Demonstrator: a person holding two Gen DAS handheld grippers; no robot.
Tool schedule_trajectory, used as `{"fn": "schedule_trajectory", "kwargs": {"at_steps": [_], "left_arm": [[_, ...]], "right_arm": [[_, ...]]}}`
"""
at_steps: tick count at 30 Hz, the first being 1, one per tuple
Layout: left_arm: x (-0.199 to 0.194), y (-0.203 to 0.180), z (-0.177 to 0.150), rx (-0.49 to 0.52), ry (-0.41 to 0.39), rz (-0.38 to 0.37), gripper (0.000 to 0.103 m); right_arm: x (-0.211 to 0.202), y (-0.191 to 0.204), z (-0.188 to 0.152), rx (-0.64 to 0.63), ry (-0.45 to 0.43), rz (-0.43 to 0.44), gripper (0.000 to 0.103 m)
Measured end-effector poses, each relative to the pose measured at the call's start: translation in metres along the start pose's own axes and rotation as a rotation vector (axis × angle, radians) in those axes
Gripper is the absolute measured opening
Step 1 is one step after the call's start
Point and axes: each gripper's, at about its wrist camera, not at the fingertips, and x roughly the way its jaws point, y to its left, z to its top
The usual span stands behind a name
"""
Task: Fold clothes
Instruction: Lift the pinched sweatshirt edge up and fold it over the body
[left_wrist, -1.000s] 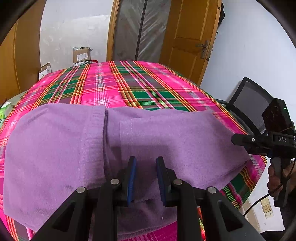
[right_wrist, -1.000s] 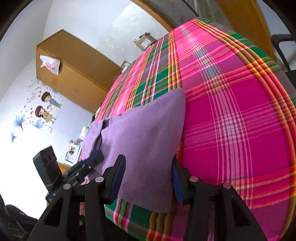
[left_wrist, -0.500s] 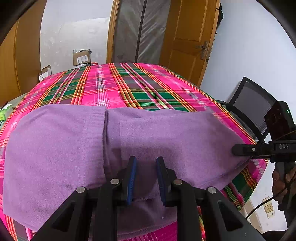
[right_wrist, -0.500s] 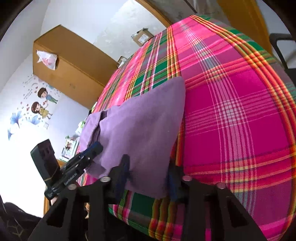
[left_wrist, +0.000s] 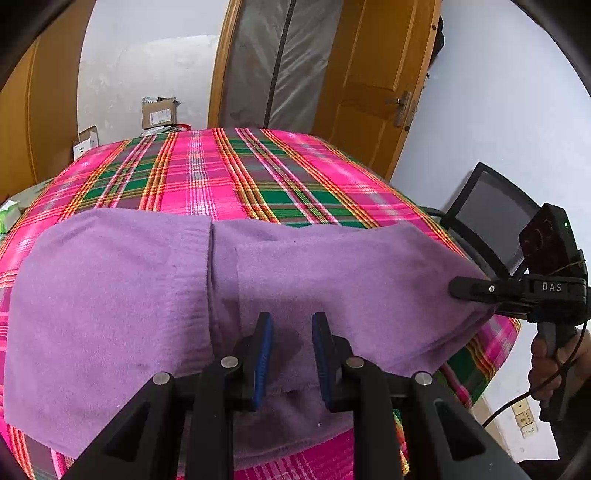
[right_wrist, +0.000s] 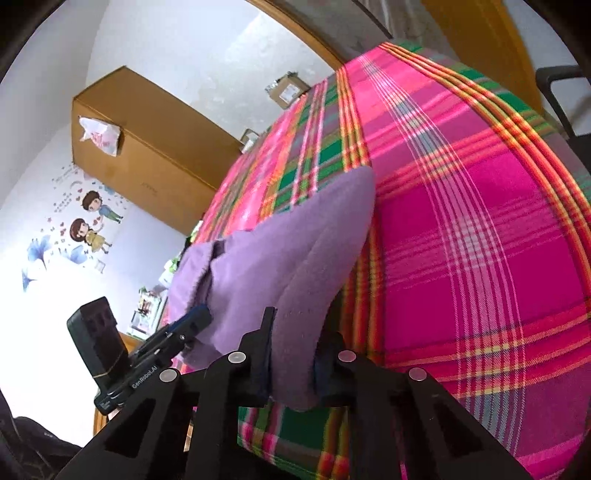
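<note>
My right claw (right_wrist: 291, 354) is closing on the soft purple fleece garment's (left_wrist: 332, 280) end; my left (left_wrist: 290, 354) stands half open astride its hem. A thin bite could slip on lifting.

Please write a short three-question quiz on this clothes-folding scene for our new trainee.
1. True or false: the purple garment lies on a plaid cloth.
2. Which end of the garment does the right hand-held gripper have between its closing jaws: A the right end, B the left end, C the far edge?
3. Fill in: the left hand-held gripper sits at the garment's ___ edge.

Key: 1 true. 2 A. 3 near.
</note>
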Motion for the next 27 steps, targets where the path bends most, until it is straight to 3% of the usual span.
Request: {"fn": "schedule_trajectory", "kwargs": {"at_steps": [13,21,27], "left_arm": [[-0.006,-0.003,-0.009,0.009,0.020,-0.013,0.022],[-0.035,0.009,-0.003,-0.028,-0.051,0.002,0.022],[-0.045,0.035,-0.001,-0.084,-0.085,0.059,0.022]], "right_arm": [[-0.019,0.045,0.016,-0.093,-0.075,0.070,0.015],[-0.022,0.091,0.029,-0.195,-0.097,0.118,0.015],[-0.015,0.124,0.039,-0.264,-0.095,0.143,0.015]]}}
